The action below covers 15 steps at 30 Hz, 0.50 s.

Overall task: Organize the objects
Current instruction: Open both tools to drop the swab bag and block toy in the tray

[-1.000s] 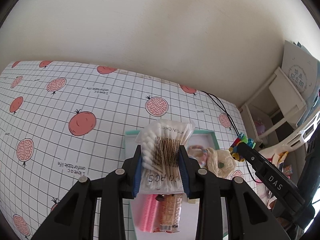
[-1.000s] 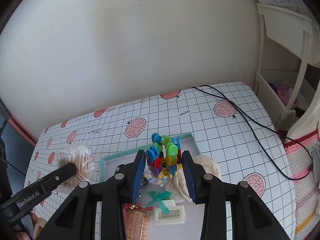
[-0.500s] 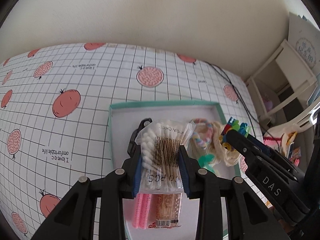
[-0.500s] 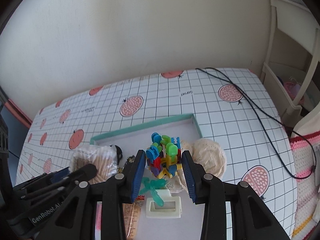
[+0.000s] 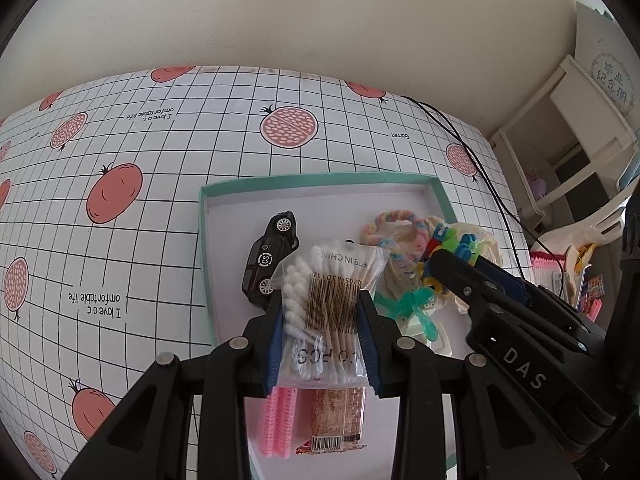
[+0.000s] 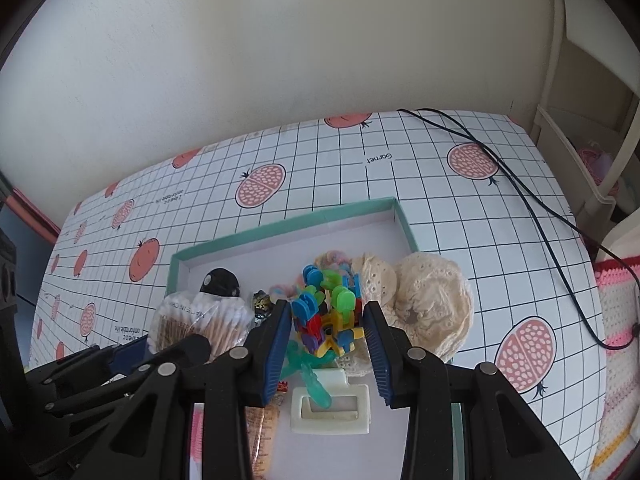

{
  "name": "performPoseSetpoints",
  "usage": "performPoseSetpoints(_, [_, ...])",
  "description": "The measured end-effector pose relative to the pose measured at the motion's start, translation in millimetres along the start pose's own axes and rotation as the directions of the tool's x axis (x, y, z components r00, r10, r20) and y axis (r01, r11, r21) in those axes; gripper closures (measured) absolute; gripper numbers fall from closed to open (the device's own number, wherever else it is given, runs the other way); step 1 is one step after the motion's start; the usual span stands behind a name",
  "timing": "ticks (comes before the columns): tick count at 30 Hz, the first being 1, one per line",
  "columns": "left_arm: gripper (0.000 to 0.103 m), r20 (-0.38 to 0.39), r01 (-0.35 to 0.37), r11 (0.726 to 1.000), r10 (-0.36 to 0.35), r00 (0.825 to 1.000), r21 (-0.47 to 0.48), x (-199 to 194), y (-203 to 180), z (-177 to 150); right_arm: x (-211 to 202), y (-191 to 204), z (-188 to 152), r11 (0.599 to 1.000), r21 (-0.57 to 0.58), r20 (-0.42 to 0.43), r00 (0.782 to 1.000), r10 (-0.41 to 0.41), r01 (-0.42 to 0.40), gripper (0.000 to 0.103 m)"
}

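- Showing both grippers lowered toward the teal-rimmed tray [image 5: 320, 179] compared with a second earlier, when the tray sat mostly below the fingers; it now fills the space just ahead of and beneath them.
- Left gripper [image 5: 322, 340]: pads pressed on a bag of cotton swabs [image 5: 326, 316], held over the tray's near-left part; a black toy car [image 5: 272, 256] lies just beyond the left finger, and a pink comb [image 5: 278, 420] and a snack packet [image 5: 338, 420] lie beneath.
- Right gripper [image 6: 328, 344]: pads closed on a cluster of coloured plastic building pieces [image 6: 326, 308]; a cream lace cloth [image 6: 432, 304] lies just right of the right finger, a white buckle [image 6: 332, 404] below.
- Judgement: both items appear about to be set down in the tray; neither is released yet.
- Surface: a grid-patterned tablecloth [image 5: 120, 200] with pomegranate prints, crossed by a black cable [image 6: 520, 184].
- Room: a plain cream wall [image 6: 280, 60] behind and a white shelf unit [image 5: 568, 140] to the right.
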<state>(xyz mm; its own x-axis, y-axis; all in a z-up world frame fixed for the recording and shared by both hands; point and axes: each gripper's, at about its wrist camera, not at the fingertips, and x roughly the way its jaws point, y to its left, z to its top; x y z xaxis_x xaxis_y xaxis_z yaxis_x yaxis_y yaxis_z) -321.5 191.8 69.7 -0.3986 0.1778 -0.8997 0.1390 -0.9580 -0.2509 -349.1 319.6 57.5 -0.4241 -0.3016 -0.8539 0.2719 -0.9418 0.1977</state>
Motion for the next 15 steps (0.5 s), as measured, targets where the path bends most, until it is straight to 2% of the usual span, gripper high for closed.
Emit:
performPoseSetpoints(7, [0.068,-0.015,-0.003,1.0,0.003,1.0,0.023,1.7,-3.9,-0.8,9.2,0.8,-2.8,1.0,-0.003,-0.037,0.999,-0.007,0.007,0.063])
performPoseSetpoints(15, [0.064,-0.02,0.003,1.0,-0.003,1.0,0.016,-3.6,-3.3,0.2,6.2,2.8,-1.8,1.0,-0.001,-0.036,0.999,-0.011,0.011,0.062])
